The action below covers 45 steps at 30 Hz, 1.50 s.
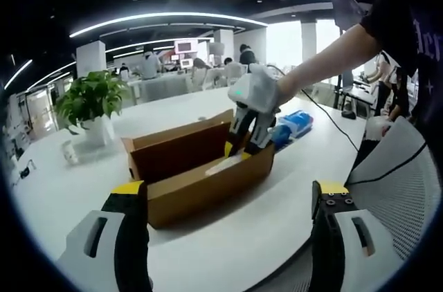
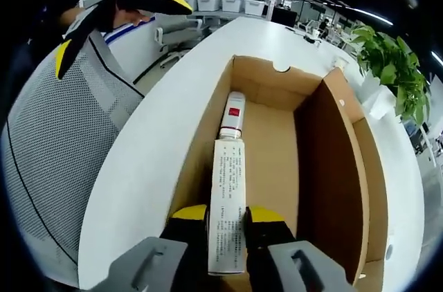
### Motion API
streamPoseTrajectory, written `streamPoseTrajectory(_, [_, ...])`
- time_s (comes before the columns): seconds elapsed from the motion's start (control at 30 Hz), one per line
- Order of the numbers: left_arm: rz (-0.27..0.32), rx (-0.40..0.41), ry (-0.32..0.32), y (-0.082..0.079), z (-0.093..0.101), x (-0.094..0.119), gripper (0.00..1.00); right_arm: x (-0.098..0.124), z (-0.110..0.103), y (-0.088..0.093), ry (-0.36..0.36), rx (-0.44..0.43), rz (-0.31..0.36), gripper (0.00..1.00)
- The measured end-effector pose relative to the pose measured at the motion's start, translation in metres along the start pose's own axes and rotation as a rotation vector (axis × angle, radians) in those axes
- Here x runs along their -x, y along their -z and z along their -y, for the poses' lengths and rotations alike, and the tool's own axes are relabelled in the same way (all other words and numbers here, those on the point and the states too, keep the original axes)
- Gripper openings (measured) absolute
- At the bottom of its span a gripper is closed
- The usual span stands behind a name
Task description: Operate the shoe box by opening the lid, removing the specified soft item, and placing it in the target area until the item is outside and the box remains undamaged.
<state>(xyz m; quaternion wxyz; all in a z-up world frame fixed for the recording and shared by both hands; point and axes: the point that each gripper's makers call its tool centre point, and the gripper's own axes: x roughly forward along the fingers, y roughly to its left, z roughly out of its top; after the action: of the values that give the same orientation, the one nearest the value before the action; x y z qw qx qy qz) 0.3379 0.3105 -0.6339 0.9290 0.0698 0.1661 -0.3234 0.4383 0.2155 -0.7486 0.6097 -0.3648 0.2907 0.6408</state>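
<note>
Right claw clamps the white tube inside the open box; left claw gapes empty.

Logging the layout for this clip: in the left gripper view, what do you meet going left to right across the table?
Potted plant → cardboard box → right claw reaching into the box → blue pack.

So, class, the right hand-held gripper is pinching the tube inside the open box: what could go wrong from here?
1. The right hand-held gripper pinches the soft tube only at its end, so it may sag or slip when lifted.
2. The tube lies along the box wall; the lift could scrape or tear the cardboard.
</note>
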Motion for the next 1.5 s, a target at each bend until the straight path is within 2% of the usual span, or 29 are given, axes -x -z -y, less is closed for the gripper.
streamPoseTrajectory(0.43, [0.002, -0.002, 0.007, -0.001, 0.001, 0.0, 0.98, 0.015, 0.005, -0.005, 0.051, 0.056, -0.001, 0.15])
streamPoseTrajectory(0.67, [-0.001, -0.007, 0.015, 0.0, 0.003, 0.0, 0.98, 0.026, 0.01, -0.011, 0.07, 0.035, 0.029, 0.14])
streamPoseTrajectory(0.9, [-0.001, -0.012, 0.022, -0.001, 0.005, -0.001, 0.98, 0.043, 0.009, -0.025, 0.073, 0.005, 0.093, 0.15])
streamPoseTrajectory(1.5, [0.016, -0.01, 0.034, -0.005, 0.008, -0.002, 0.99, 0.078, 0.013, -0.032, 0.103, 0.037, 0.119, 0.15])
